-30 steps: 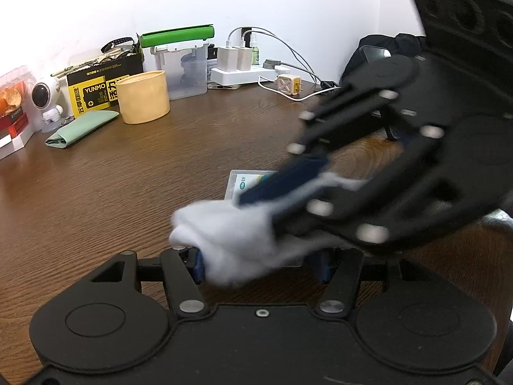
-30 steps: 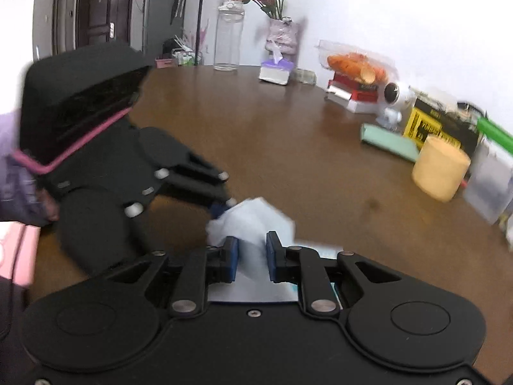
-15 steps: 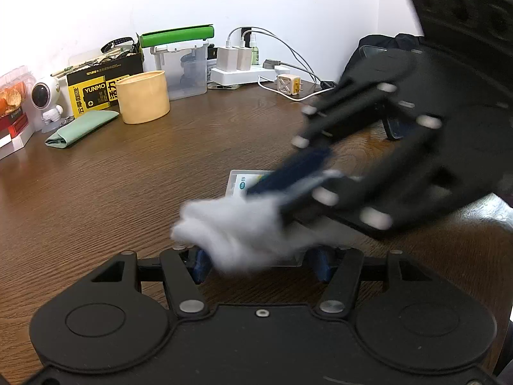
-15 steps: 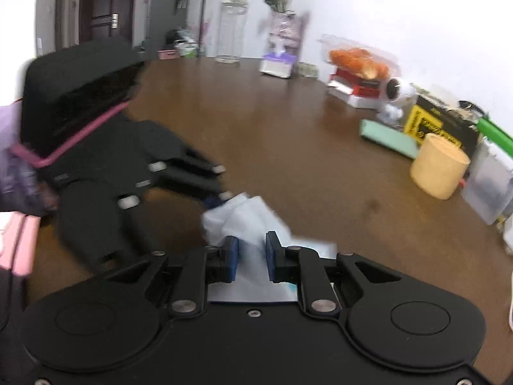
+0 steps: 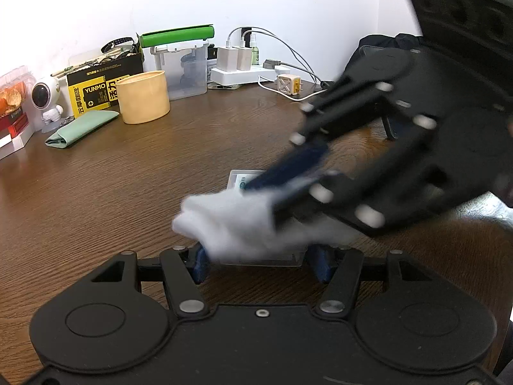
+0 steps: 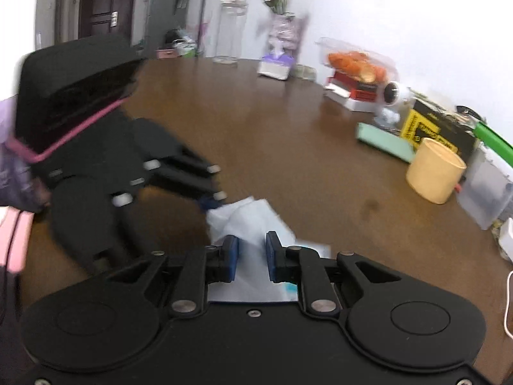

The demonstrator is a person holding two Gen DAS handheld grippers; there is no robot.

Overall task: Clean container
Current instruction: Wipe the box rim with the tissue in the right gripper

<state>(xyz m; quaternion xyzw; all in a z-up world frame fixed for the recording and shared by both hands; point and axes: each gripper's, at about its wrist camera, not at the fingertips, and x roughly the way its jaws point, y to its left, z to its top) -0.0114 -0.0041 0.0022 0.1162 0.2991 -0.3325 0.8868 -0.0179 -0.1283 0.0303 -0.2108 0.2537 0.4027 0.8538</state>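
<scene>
Your left gripper clamps the near end of the flat container on the table; its long axis runs away from you. Your right gripper, clamped on the tissue, sits directly over it, crossing from the right.

Tissue on container, between left tongs, right tongs gripping tissue
</scene>
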